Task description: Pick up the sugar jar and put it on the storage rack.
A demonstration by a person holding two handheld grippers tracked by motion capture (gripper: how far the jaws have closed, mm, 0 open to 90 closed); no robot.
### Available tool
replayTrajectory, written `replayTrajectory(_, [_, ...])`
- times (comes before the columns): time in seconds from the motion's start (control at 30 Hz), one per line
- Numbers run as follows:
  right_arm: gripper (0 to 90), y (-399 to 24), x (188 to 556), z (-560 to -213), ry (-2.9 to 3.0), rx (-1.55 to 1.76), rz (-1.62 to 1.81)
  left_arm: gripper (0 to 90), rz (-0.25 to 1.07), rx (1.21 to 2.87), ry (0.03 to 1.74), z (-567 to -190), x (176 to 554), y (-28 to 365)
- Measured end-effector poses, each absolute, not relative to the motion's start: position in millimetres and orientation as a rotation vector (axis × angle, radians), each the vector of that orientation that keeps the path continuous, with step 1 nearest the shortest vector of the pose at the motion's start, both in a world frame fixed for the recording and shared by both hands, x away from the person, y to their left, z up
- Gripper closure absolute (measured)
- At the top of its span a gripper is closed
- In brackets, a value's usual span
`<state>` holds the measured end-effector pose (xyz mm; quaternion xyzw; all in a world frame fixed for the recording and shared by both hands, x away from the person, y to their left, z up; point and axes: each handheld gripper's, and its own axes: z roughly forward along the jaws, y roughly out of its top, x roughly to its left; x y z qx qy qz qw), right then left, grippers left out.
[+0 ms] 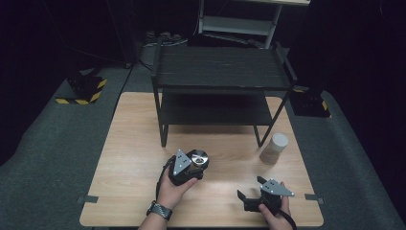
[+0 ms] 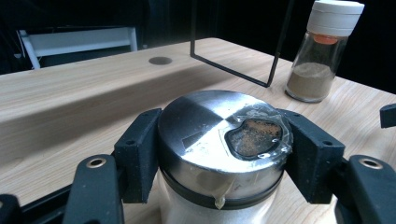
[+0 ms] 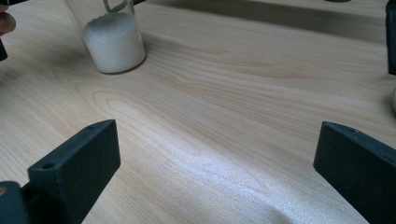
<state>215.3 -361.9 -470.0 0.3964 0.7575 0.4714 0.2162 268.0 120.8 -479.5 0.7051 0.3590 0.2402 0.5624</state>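
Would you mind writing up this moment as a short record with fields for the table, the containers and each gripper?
table: light wooden table, with a black two-tier shelf rack at its far side
left gripper: shut on the metal-lidded jar, jaws at either side of the lid
metal-lidded jar: glass, white granules inside, standing on the table
right gripper: open, jaws wide apart, low over bare wood
spice jar: white cap, brownish powder, upright near the rack's right front leg, untouched
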Motion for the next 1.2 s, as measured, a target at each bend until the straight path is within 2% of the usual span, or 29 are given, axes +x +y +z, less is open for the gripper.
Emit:
replayTrajectory(0.63, [0.4, -363, 216, -470, 2.098, 1.101, 1.313, 35.3, 0.565, 1.661, 0.845, -473, 265, 122])
replayTrajectory(1.2, [0.4, -364, 216, -471, 2.096, 1.105, 1.318, 35.3, 0.629, 1.615, 0.797, -419, 258, 137])
